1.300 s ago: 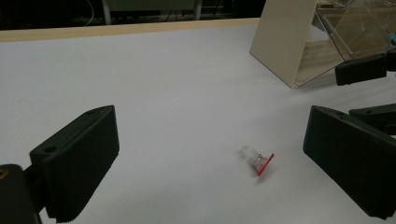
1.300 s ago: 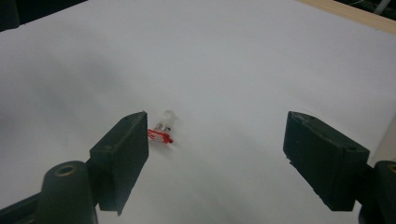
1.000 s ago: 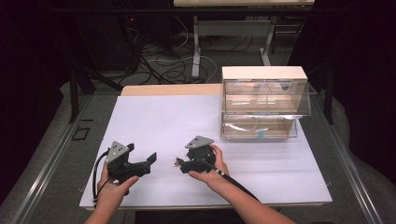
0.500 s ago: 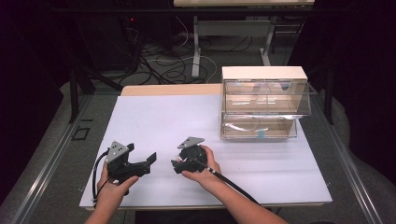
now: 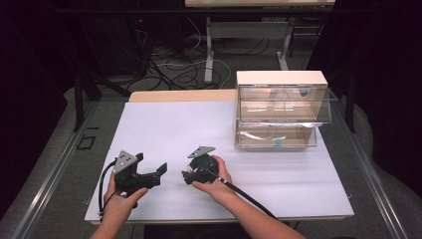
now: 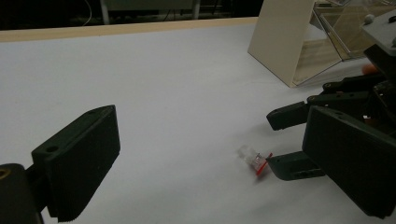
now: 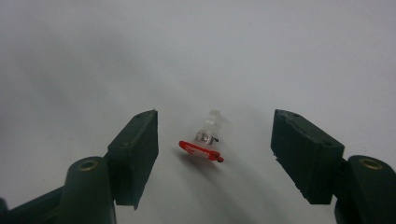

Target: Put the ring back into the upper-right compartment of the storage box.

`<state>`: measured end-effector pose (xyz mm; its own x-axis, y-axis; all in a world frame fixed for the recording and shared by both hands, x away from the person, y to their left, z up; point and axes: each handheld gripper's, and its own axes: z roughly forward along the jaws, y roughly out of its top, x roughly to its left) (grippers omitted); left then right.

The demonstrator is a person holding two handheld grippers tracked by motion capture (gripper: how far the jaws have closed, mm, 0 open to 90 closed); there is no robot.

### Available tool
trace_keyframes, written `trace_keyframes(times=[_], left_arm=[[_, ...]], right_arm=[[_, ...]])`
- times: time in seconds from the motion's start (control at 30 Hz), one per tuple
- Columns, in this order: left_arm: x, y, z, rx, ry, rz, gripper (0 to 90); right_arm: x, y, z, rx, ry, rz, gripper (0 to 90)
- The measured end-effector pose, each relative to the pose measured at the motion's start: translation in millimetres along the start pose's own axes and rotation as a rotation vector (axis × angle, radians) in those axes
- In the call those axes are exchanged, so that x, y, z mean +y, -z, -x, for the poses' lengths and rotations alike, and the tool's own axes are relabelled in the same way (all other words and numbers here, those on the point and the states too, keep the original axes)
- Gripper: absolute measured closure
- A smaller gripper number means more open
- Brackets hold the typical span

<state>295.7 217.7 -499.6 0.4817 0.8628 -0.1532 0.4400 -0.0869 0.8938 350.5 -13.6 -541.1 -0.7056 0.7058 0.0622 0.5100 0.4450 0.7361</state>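
A white sheet covers the table — dark room and floor cables at the frame's top. Lower centre, the right gripper has its fingers apart, just been closing around a small clear bulb with a red base, not touching. The left gripper — fingers wide open, holding nothing.

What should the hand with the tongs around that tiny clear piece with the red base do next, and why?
Probably finish closing. The right tongs have just been closing, and the small clear piece with the red base lies on the white table between the jaws, but neither pad touches it yet. Closing gently should grip it before any lift. The left tongs wait open nearby.
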Motion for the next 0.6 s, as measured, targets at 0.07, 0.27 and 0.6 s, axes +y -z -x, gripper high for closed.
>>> trace_keyframes(times=[0.07,0.27,0.6], left_arm=[[0.0,0.0,-0.1,0.000,0.000,-0.001,4.2],[0.0,-0.3,-0.6,-0.001,-0.008,-0.006,4.3],[0.0,-1.0,0.0,-0.007,0.000,-0.005,4.5]], right_arm=[[0.0,-2.3,-0.4,0.007,0.004,-0.018,33.4],[0.0,-8.4,-2.0,0.012,0.017,-0.029,38.8],[-2.0,-15.7,-2.7,0.018,0.034,-0.058,43.8]])
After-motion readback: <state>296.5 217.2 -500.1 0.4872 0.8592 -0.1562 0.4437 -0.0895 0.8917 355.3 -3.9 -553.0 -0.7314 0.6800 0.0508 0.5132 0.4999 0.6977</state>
